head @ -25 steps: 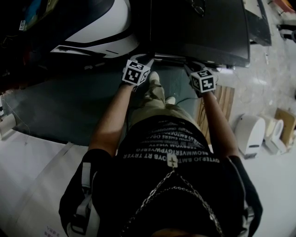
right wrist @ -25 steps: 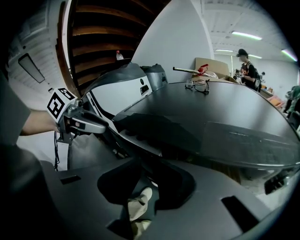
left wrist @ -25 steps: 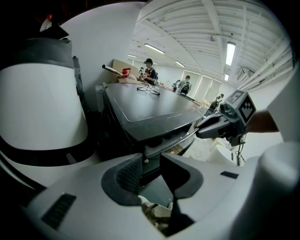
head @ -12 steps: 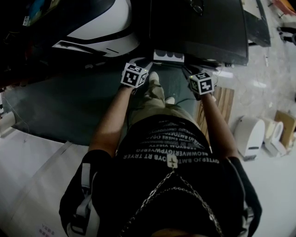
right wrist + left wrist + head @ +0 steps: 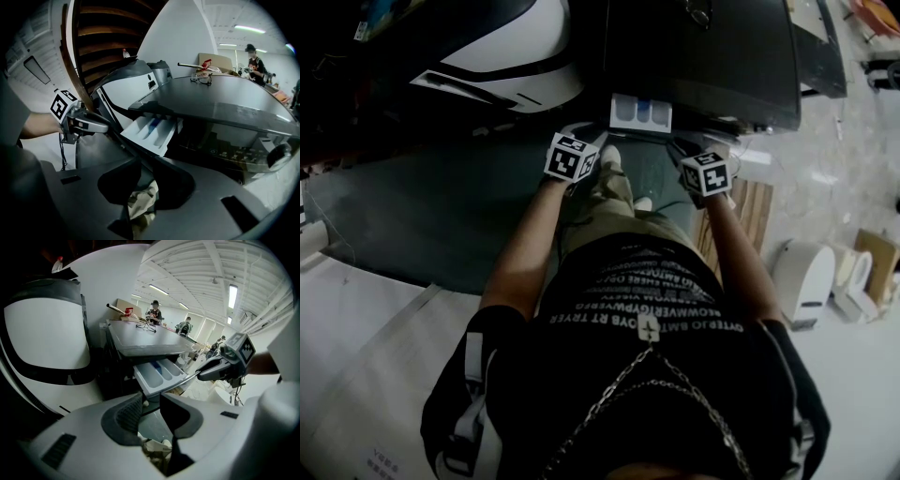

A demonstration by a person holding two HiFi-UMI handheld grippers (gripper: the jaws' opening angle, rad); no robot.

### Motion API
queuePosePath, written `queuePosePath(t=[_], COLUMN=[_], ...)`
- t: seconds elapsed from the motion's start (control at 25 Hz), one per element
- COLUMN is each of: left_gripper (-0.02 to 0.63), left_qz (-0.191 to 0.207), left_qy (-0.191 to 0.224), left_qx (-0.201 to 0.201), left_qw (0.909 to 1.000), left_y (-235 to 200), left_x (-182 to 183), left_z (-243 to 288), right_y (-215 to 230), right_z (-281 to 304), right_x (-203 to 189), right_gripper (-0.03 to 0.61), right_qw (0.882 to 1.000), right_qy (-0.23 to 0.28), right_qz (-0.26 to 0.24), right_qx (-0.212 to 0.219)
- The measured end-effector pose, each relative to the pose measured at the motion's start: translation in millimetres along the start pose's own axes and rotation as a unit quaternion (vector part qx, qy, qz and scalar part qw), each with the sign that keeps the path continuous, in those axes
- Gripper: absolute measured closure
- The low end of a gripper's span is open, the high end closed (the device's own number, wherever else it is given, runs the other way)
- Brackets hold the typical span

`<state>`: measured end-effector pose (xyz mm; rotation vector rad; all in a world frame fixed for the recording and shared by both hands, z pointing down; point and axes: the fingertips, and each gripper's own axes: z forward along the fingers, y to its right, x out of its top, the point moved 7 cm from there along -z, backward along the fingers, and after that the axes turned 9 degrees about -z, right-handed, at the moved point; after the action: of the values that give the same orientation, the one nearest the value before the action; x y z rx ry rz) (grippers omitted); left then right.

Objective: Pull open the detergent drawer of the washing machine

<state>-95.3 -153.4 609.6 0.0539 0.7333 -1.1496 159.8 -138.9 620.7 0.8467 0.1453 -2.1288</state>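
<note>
Head view shows the white plastic detergent drawer [image 5: 640, 112] jutting from the dark washing machine [image 5: 703, 56], my jaws hidden. Their own views show my left claw [image 5: 151, 399] and right claw [image 5: 146, 161] parted, clasping nothing.

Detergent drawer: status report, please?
Left gripper, right gripper at white plastic detergent drawer front; jaws slightly apart, grip unclear. Drawer out, compartments showing. No obstruction seen.

A pair of glasses [image 5: 202, 79] lies on the washing machine's dark top [image 5: 234, 101].
</note>
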Motion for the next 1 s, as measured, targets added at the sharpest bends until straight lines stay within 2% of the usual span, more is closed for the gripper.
queuePosePath(t=[0.8,1.0], left_gripper=[0.497,0.497], left_qz=[0.002,-0.001], left_qy=[-0.006,-0.004], left_qx=[0.007,0.007], left_qw=[1.0000,1.0000], left_y=[24,28], left_x=[-44,-49], left_z=[-19,-22], right_y=[-27,-32], right_z=[-14,-17], right_x=[-40,-44], right_gripper=[0.500,0.500], right_qw=[1.000,0.999], right_qy=[-0.001,0.007], right_qz=[0.008,0.030], right_qx=[0.019,0.018])
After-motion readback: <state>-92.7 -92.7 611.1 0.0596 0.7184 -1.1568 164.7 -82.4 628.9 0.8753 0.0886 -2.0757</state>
